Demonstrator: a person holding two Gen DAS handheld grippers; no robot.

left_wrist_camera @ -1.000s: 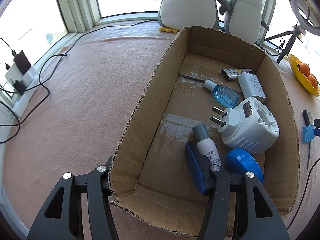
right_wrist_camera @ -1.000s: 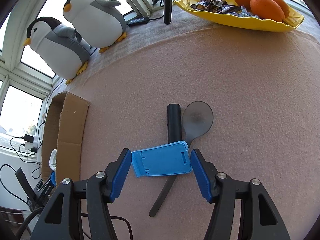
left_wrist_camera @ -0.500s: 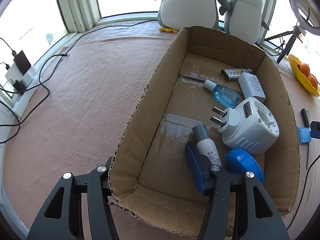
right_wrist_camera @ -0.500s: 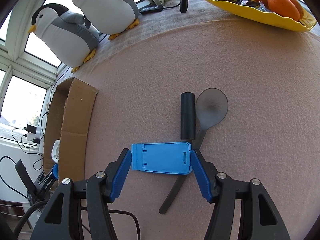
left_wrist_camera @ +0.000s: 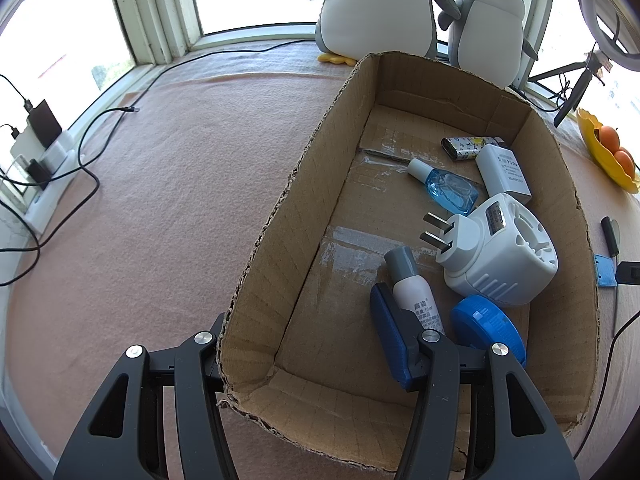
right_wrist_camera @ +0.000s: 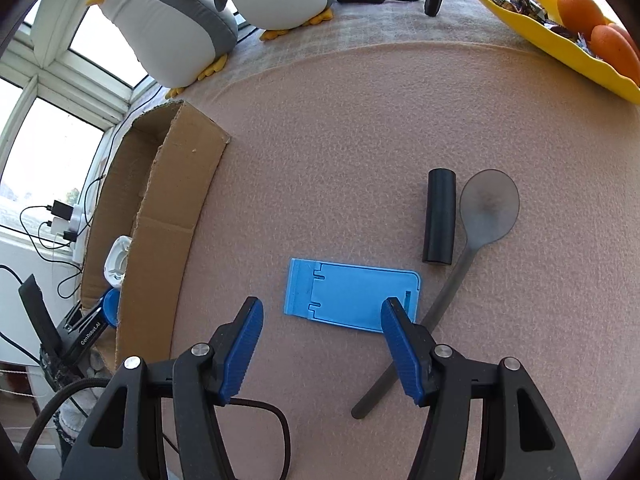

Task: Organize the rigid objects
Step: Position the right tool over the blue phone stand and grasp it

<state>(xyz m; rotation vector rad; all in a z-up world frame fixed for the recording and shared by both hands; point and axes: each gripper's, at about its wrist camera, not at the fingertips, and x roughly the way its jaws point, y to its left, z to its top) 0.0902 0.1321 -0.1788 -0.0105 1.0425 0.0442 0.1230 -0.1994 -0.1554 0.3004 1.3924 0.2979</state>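
Two sets of tongs both stand wide with nothing clamped: the left gripper (left_wrist_camera: 300,320) straddles the near left wall of the cardboard box (left_wrist_camera: 280,240), one finger outside and the other inside just beside a white spray bottle (left_wrist_camera: 412,292). Also inside lie a white plug adapter (left_wrist_camera: 500,256), a blue round lid (left_wrist_camera: 488,328) and a small blue-liquid bottle (left_wrist_camera: 452,188). The right gripper (right_wrist_camera: 320,306) hangs over the blue stand (right_wrist_camera: 352,296), which lies flat on the pink cloth right of the box, near a black cylinder (right_wrist_camera: 439,216) and a grey spoon (right_wrist_camera: 489,204).
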